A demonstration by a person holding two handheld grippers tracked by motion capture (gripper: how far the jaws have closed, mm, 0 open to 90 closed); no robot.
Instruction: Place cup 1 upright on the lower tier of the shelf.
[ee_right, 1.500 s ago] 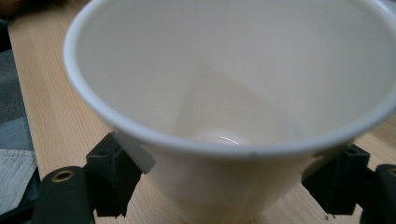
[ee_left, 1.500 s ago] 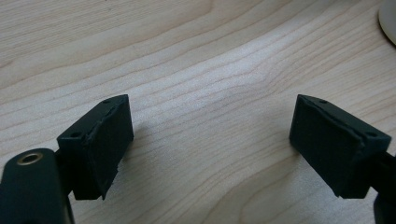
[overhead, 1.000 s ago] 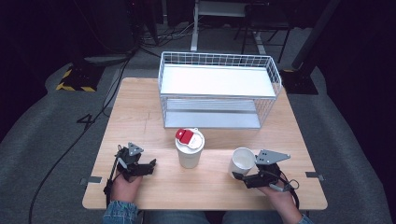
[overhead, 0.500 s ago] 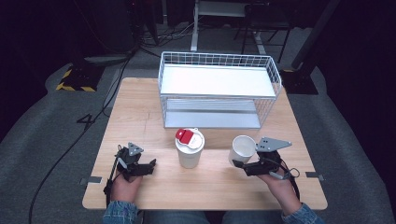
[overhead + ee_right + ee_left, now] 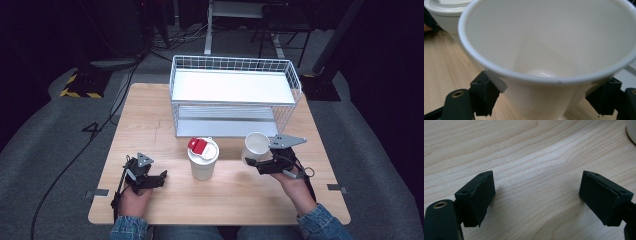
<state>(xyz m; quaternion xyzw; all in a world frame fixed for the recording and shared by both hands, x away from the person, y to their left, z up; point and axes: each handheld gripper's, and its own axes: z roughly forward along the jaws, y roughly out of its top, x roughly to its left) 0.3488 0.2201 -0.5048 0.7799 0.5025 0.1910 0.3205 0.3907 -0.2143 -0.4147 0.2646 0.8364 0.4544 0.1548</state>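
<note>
My right gripper (image 5: 253, 161) is shut on an empty white paper cup (image 5: 256, 144), held tilted just above the table at the right. In the right gripper view the cup (image 5: 549, 50) opens toward the camera, and the black fingers (image 5: 482, 96) press its lower wall from both sides. A white cup with a lid and a red tab (image 5: 203, 159) stands at the table's middle, left of the held cup; its lid (image 5: 445, 11) is also in the right gripper view. My left gripper (image 5: 160, 178) rests low at the front left, its jaws apart over bare wood (image 5: 536, 197) with nothing between them.
A white wire rack (image 5: 232, 95) with two shelves stands at the back of the wooden table (image 5: 150, 130), close behind the held cup. A cable trails from the left gripper off the table's front left. The base of the lidded cup (image 5: 632, 132) is at the upper right of the left gripper view.
My right gripper has risen with the white cup and carried it away from the front edge toward the rack. The left gripper has stayed put.
</note>
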